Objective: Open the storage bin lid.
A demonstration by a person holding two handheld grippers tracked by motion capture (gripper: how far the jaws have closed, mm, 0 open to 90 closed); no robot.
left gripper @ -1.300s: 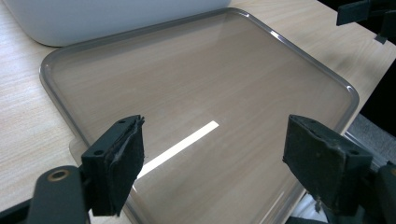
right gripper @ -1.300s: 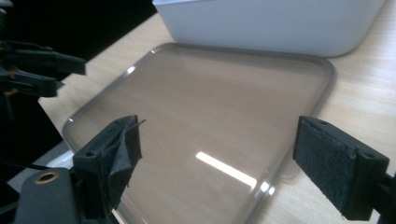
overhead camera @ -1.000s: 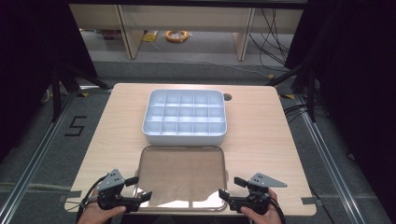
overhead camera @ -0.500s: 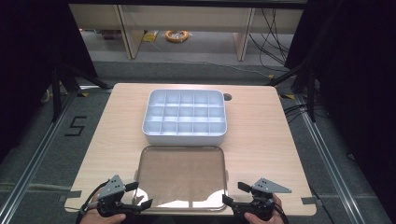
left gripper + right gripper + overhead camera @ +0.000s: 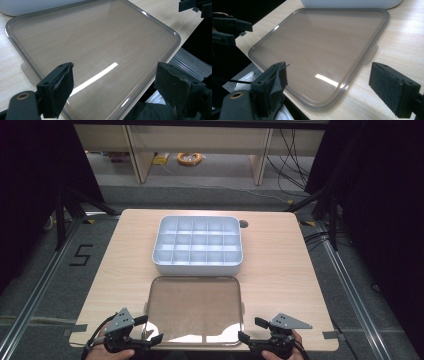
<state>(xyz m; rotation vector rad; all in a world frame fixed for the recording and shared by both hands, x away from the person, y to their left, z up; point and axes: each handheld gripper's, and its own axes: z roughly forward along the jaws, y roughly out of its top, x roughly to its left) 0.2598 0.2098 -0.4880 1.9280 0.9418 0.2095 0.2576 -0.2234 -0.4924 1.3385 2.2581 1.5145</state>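
A clear smoky plastic lid (image 5: 195, 307) (image 5: 92, 50) (image 5: 322, 47) lies flat on the wooden table (image 5: 280, 270), near its front edge. Behind it stands a white compartment box (image 5: 198, 245) with several empty cells. My left gripper (image 5: 148, 330) (image 5: 115, 92) is open at the lid's front left corner, its jaws wide apart over that corner. My right gripper (image 5: 252, 330) (image 5: 329, 90) is open at the lid's front right corner, one jaw over the table and one off its edge. Neither holds anything.
A small round hole (image 5: 243, 224) sits in the table behind the box. Grey tape marks the table's front corners (image 5: 75, 329). Shelving and a coil of cable (image 5: 189, 158) stand on the floor beyond the table.
Both grippers have drawn back toward the table's front edge over the last second. The lid and box have stayed put.
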